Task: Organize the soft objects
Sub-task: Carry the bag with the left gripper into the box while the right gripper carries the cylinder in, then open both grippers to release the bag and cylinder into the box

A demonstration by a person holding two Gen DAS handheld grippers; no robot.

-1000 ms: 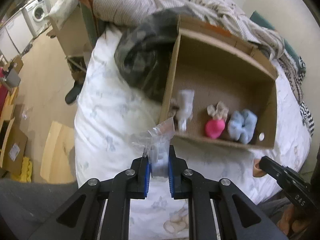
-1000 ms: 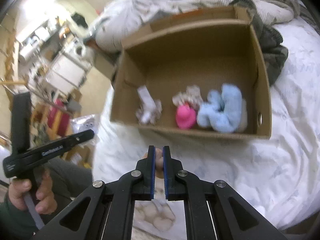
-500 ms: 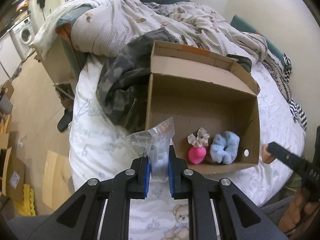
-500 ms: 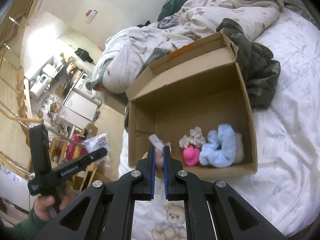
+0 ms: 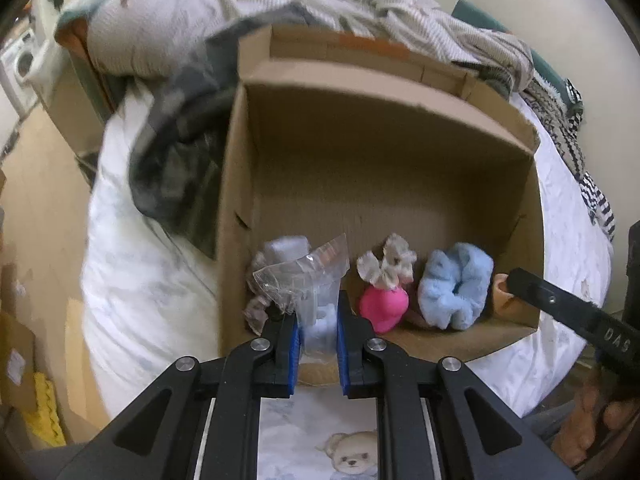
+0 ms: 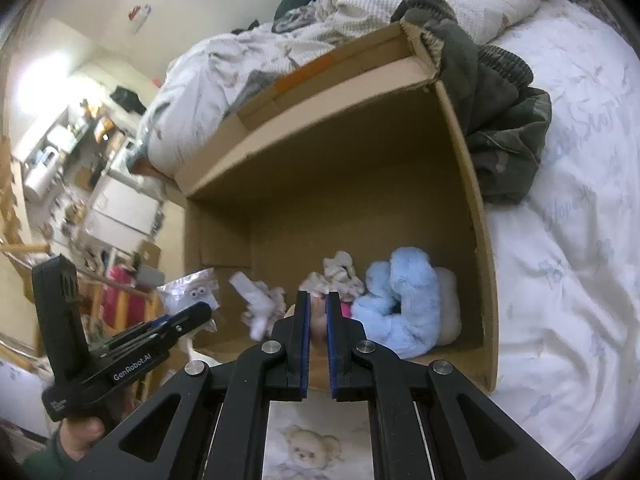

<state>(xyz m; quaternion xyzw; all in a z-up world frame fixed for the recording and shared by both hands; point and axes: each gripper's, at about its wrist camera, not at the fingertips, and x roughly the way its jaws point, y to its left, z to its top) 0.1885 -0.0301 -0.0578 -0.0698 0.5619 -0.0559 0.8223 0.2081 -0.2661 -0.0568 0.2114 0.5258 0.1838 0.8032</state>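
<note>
An open cardboard box (image 5: 384, 128) lies on the bed and holds a pink toy (image 5: 384, 306), a beige scrunchie (image 5: 386, 264), a fluffy blue scrunchie (image 5: 456, 288) and a white wrapped item (image 5: 286, 250). My left gripper (image 5: 318, 320) is shut on a clear plastic bag with a white soft item (image 5: 308, 284), over the box's front edge. My right gripper (image 6: 318, 316) is shut on a small peach-coloured soft object (image 6: 319, 316) at the box front; the blue scrunchie (image 6: 404, 300) lies just right of it.
The box (image 6: 476, 208) rests on a white bear-print sheet (image 6: 560, 240). A dark camouflage garment (image 5: 176, 152) lies left of the box, rumpled bedding (image 5: 360, 0) behind it. The bed's left edge drops to a cluttered floor (image 5: 36, 208).
Both grippers have moved forward toward the box, which now fills more of each view. Each still holds its item.
</note>
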